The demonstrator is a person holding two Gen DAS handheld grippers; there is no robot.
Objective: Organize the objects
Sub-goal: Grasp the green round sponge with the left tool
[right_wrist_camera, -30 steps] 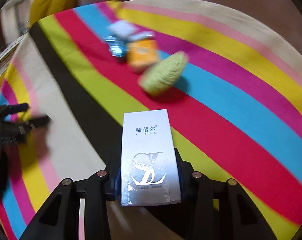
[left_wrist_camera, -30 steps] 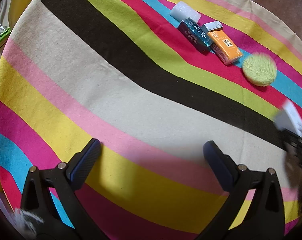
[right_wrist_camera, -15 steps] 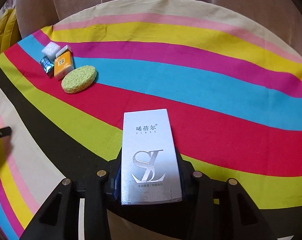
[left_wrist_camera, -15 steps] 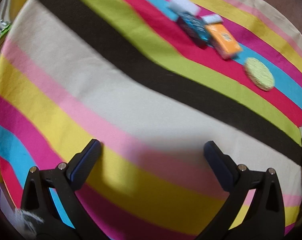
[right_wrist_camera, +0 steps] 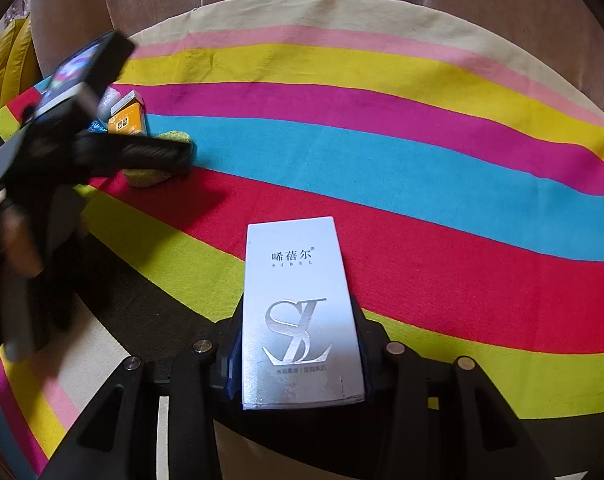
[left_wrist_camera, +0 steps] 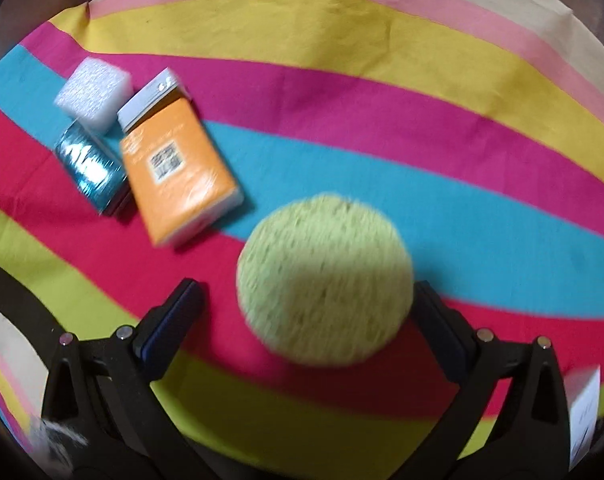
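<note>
on the striped, many-coloured cloth point(left_wrist_camera: 341, 28) a round, pale green fuzzy pad point(left_wrist_camera: 325, 280) is seen lying across the red and blue stripes, between the wide-spread jaws of the left gripper point(left_wrist_camera: 307, 312). the right-hand finger pad appears to be just at the green pad's edge, while the left-hand one stands clear of it; no squeeze on it is shown, and the view is blurred. just beyond the green pad, an orange rectangular packet with a printed code point(left_wrist_camera: 174, 172) is laid, with a shiny teal foil packet point(left_wrist_camera: 90, 168) beside it and a white foam block point(left_wrist_camera: 94, 92) at the far end of the teal packet.

in the right wrist view, a tall silver-white cardboard box with a large "sl" mark point(right_wrist_camera: 298, 316) is clamped between the narrowly set jaws of the right gripper point(right_wrist_camera: 298, 356) and held above the cloth. the left gripper is seen at the far left of this view, blurred, over the green pad.
</note>
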